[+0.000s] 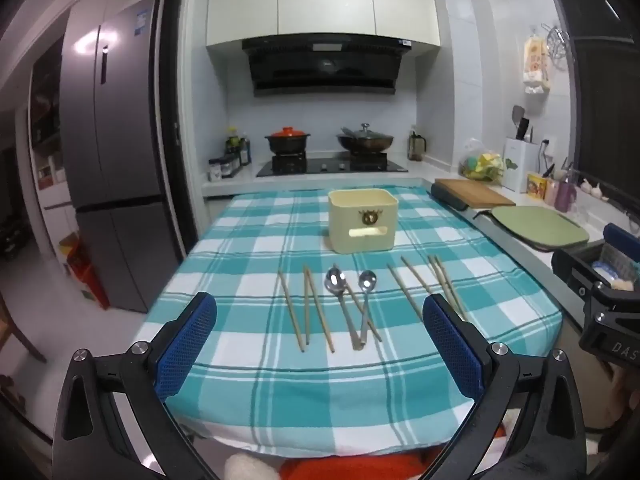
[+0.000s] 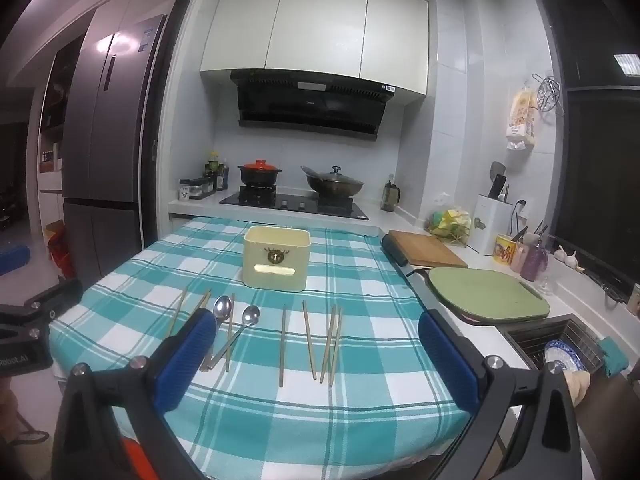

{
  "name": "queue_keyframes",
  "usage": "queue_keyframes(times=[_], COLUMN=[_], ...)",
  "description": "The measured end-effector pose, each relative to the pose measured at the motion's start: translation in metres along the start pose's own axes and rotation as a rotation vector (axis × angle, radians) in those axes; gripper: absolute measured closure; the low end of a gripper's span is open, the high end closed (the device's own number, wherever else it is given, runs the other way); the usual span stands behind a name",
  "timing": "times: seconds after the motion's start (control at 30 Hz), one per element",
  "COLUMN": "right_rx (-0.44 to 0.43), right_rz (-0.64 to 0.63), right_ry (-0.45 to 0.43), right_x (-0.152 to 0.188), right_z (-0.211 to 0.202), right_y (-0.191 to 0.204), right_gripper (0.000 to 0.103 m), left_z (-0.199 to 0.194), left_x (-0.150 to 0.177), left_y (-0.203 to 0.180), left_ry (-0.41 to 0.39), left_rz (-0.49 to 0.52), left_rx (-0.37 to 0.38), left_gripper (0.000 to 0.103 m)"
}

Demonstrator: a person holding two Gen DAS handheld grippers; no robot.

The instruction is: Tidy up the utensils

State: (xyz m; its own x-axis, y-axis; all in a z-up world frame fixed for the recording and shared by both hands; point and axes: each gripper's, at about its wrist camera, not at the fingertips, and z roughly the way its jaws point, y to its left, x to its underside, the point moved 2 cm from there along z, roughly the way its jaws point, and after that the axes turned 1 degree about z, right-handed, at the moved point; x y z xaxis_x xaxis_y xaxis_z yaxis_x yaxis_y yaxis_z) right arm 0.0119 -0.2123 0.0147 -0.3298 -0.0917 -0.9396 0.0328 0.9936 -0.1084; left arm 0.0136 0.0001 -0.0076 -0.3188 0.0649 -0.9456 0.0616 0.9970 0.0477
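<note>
A cream utensil box (image 1: pixel 363 220) (image 2: pixel 277 258) stands open-topped near the middle of the teal checked tablecloth (image 1: pixel 248 384) (image 2: pixel 256 420). In front of it lie two metal spoons (image 1: pixel 335 282) (image 2: pixel 222 307) with a chopstick crossing them. Several wooden chopsticks (image 1: pixel 310 312) lie to their left and more chopsticks (image 2: pixel 308 340) (image 1: pixel 416 276) to their right. My left gripper (image 1: pixel 320 340) hovers open over the table's near edge, nothing between its blue pads. My right gripper (image 2: pixel 316 356) is likewise open and empty, in front of the right-hand chopsticks.
A wooden board (image 2: pixel 426 253) and a green board (image 2: pixel 490 294) lie on the counter to the right, with a sink (image 2: pixel 560 350) holding a blue plate. The hob with two pots (image 1: pixel 328 144) is behind the table. A fridge (image 1: pixel 112 152) stands left.
</note>
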Motion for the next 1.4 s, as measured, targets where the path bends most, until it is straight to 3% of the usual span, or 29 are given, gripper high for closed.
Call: queue_keyframes(times=[0.07, 0.2, 0.73, 1.07, 1.4], right_rx=[-0.007, -0.005, -0.009, -0.017, -0.016], right_rz=[-0.007, -0.025, -0.064, -0.046, -0.04], right_ry=[-0.002, -0.02, -0.084, -0.07, -0.087], right_x=[0.0, 0.0, 0.002, 0.002, 0.002], right_z=[0.0, -0.003, -0.019, -0.014, -0.013], right_y=[0.001, 0.006, 0.013, 0.01, 0.01], right_gripper=[0.0, 0.0, 0.0, 0.0, 0.0], left_z=[-0.01, 0.0, 0.003, 0.006, 0.012], left_x=[0.004, 0.003, -0.003, 0.002, 0.004], left_y=[-0.003, -0.005, 0.013, 0.011, 0.009], left_ry=[0.002, 0.092, 0.076, 0.085, 0.126], left_rz=[-0.007, -0.037, -0.078, -0.081, -0.099], left_rx=[0.009, 0.039, 0.053, 0.065, 0.063], left_gripper=[0.0, 0.0, 0.0, 0.0, 0.0])
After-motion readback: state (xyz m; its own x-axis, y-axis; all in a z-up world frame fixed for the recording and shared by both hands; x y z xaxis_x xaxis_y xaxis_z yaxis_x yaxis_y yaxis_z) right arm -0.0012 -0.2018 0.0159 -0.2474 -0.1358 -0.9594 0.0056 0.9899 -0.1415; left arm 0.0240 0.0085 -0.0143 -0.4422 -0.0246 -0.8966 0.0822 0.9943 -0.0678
